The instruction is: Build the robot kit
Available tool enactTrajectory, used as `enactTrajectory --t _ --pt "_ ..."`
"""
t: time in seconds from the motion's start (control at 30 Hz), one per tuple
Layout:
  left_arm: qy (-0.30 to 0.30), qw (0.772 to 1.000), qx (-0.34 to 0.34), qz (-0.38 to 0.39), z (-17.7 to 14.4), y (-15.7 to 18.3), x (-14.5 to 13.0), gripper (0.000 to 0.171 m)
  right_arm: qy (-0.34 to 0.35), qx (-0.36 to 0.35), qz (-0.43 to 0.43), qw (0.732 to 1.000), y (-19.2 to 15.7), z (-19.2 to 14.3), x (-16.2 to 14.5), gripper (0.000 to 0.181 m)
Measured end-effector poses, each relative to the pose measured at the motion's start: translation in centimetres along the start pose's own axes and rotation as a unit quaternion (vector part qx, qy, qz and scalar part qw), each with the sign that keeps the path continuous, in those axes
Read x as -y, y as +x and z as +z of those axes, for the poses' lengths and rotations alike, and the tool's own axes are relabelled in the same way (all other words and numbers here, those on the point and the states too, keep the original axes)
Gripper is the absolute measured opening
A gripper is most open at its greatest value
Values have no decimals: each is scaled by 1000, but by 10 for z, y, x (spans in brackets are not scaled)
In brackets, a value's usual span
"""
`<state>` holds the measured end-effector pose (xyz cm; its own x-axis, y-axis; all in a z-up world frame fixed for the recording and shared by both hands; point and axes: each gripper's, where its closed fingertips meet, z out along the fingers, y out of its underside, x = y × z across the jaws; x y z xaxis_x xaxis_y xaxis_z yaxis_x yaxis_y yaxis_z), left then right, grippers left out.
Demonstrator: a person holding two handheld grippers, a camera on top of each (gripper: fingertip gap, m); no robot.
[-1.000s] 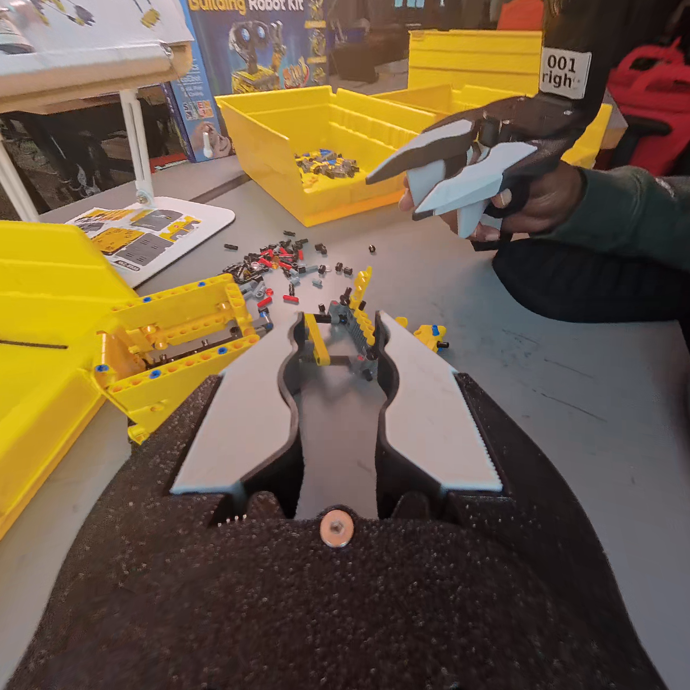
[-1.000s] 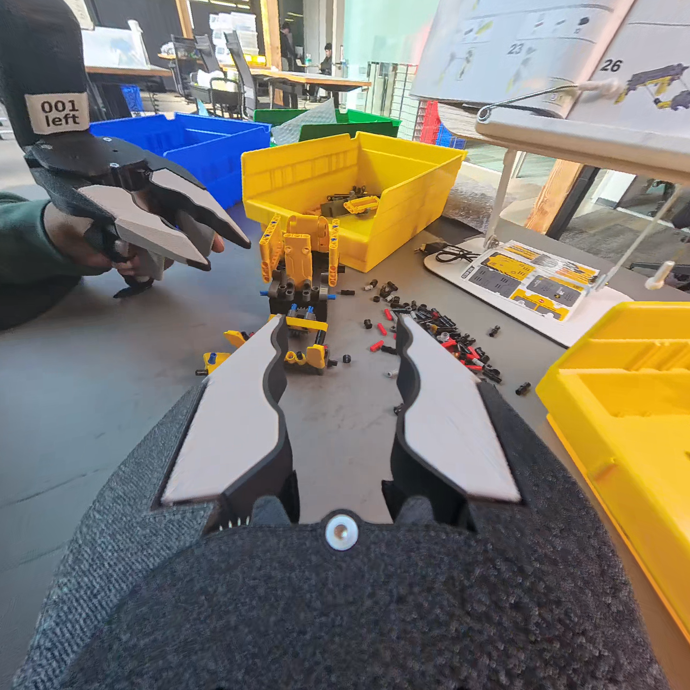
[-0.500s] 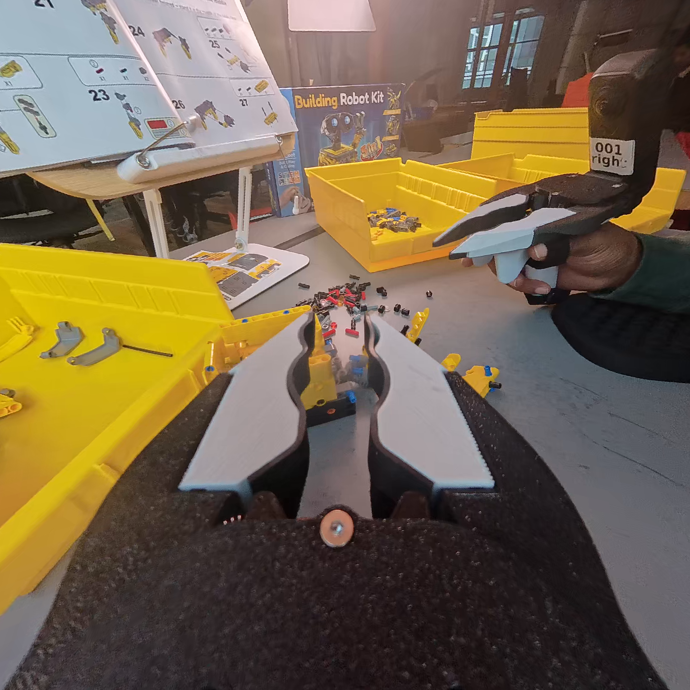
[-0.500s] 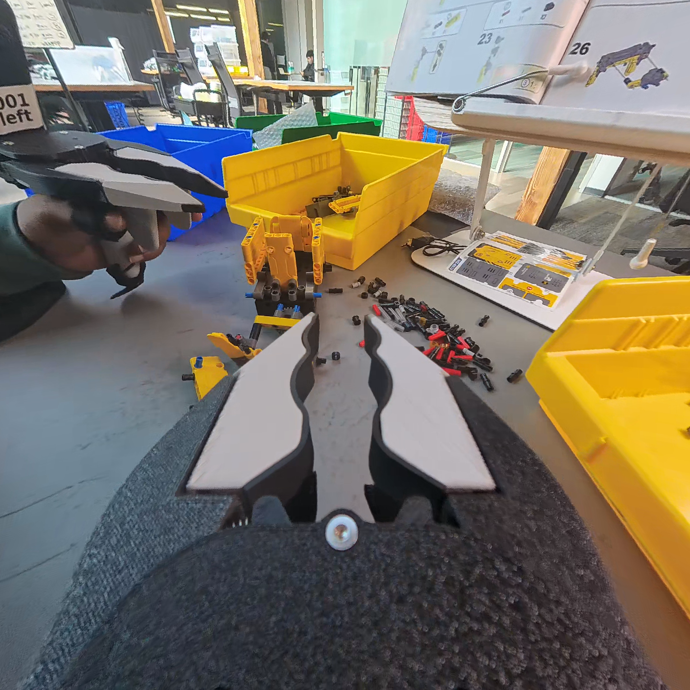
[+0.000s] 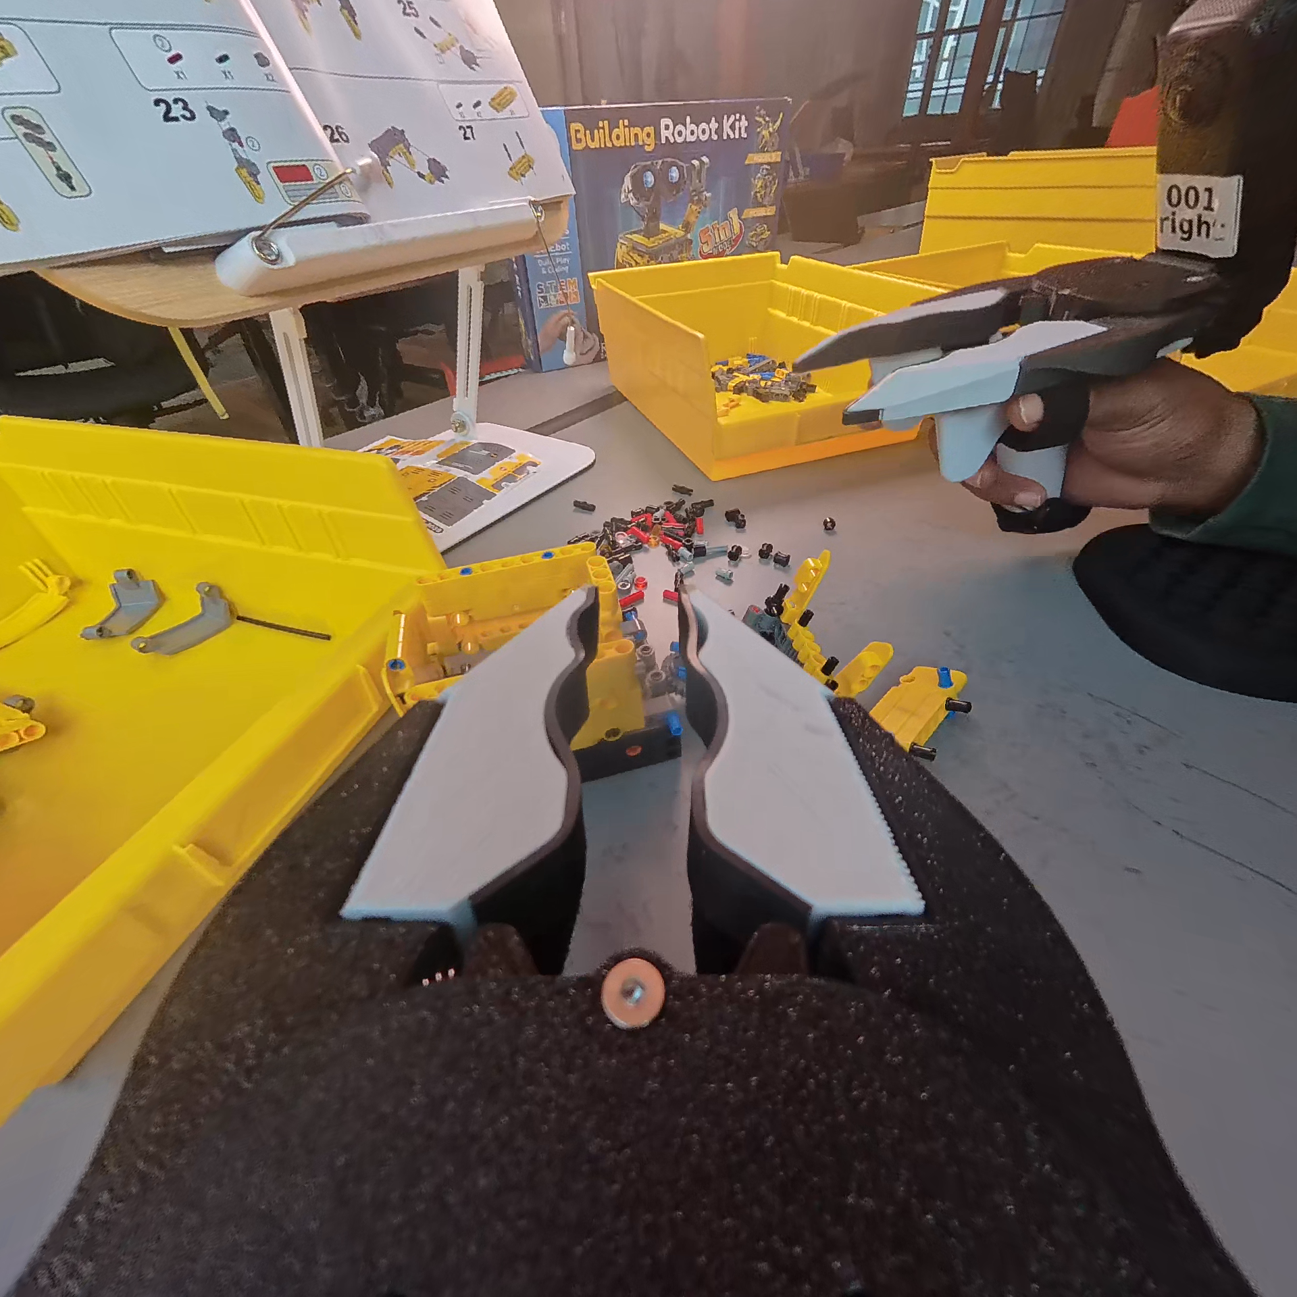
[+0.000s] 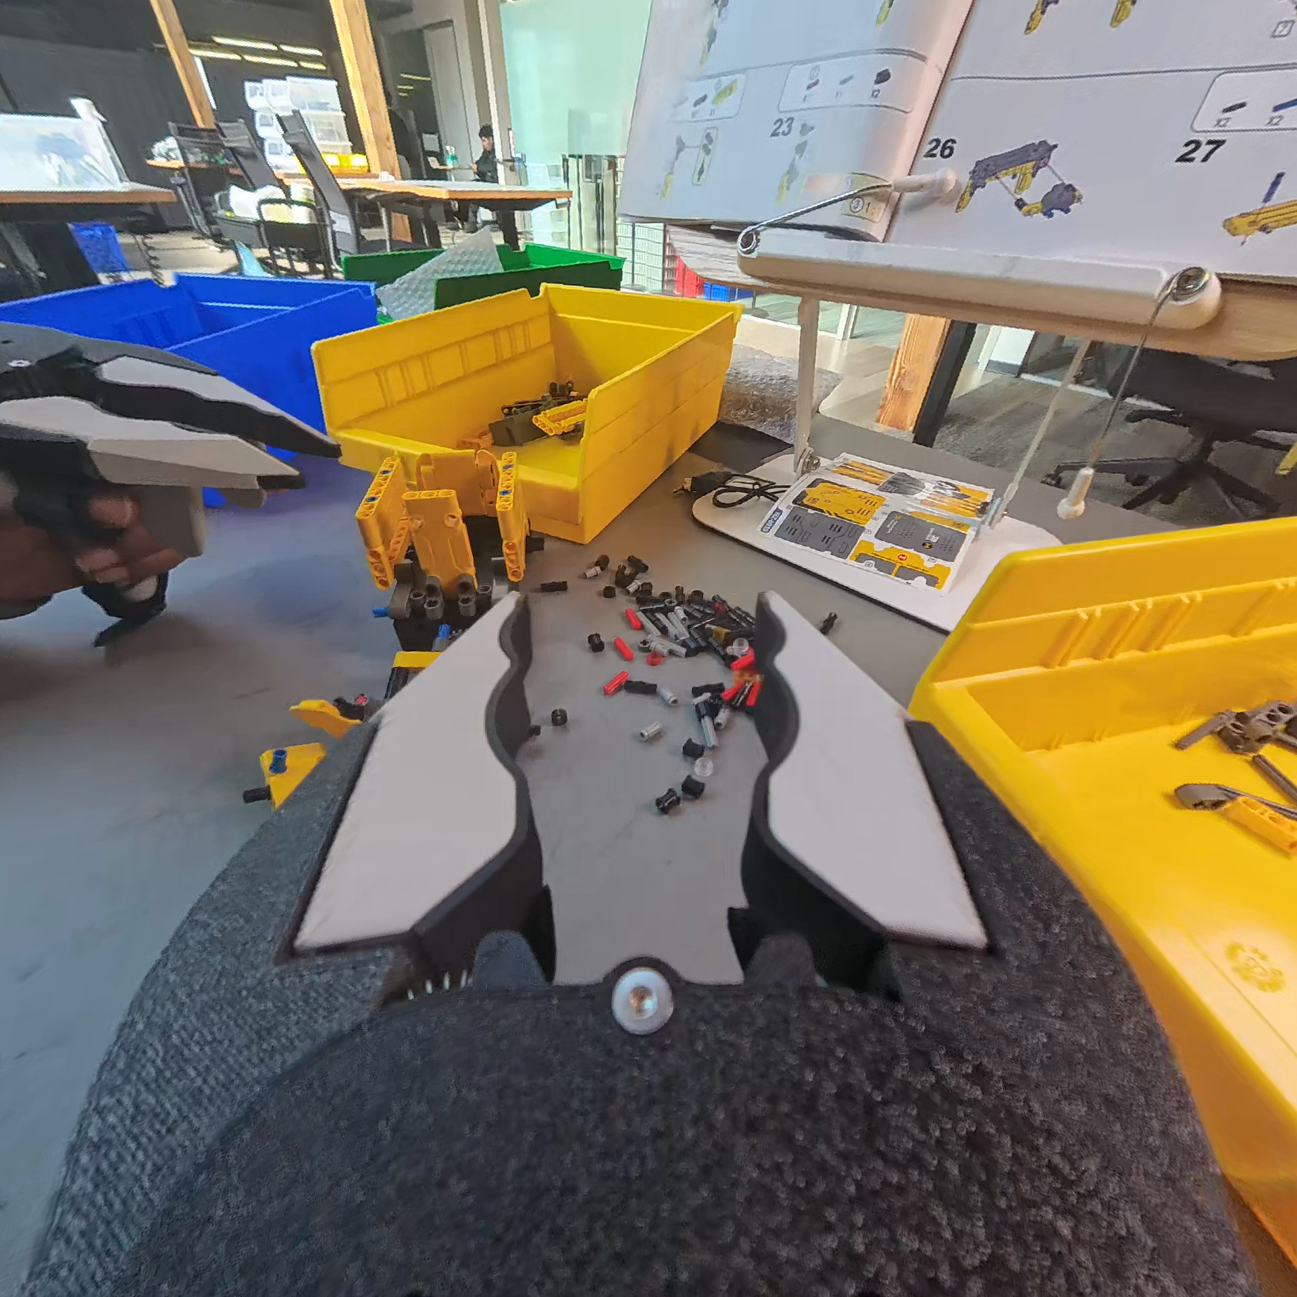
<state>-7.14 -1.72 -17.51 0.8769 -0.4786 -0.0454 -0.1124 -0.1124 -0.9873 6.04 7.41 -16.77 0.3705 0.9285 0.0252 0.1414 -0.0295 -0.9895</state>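
Hovering low over the grey table [image 5: 1053, 807], the left gripper [image 5: 637, 603] has its jaws narrowly apart around the yellow model [image 5: 610, 688], contact unclear. The right gripper [image 6: 640, 605], spread wide and empty, frames the loose pins [image 6: 674, 674], beside a yellow bin [image 6: 1123, 807].

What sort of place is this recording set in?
Probably a shared office or lab workspace set up for kit building: a grey table with yellow parts bins, an instruction booklet on a stand, and desks with office chairs behind.
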Motion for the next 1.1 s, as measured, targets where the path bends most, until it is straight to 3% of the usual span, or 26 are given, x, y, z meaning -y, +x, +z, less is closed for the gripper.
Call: enactTrajectory --t 0.07,0.23,0.37,0.47,0.6,0.77,0.87,0.97,1.1 --pt "-3 1000 0 1 1 1 -1 22 5 -17 -18 1000 6 8 11 75" --pt "16 999 3 29 0 0 18 21 61 -69 -74 993 47 31 78 65" --pt "28 995 33 89 17 -23 69 20 93 -128 -56 986 115 57 135 65" --pt "18 994 55 94 52 -54 113 24 108 -181 -48 976 163 75 161 70" --pt "-8 992 68 102 119 -95 147 23 109 -215 -37 970 199 101 168 84" --pt "-92 976 99 173 186 -129 133 23 95 -200 -59 973 203 118 152 81" --pt "-113 963 114 215 202 -134 124 17 50 -193 -78 977 209 126 129 81" --pt "-139 944 149 259 208 -146 113 14 53 -199 -83 975 215 126 127 78" --pt "-146 941 157 262 206 -155 112 7 56 -197 -73 976 216 126 130 85"
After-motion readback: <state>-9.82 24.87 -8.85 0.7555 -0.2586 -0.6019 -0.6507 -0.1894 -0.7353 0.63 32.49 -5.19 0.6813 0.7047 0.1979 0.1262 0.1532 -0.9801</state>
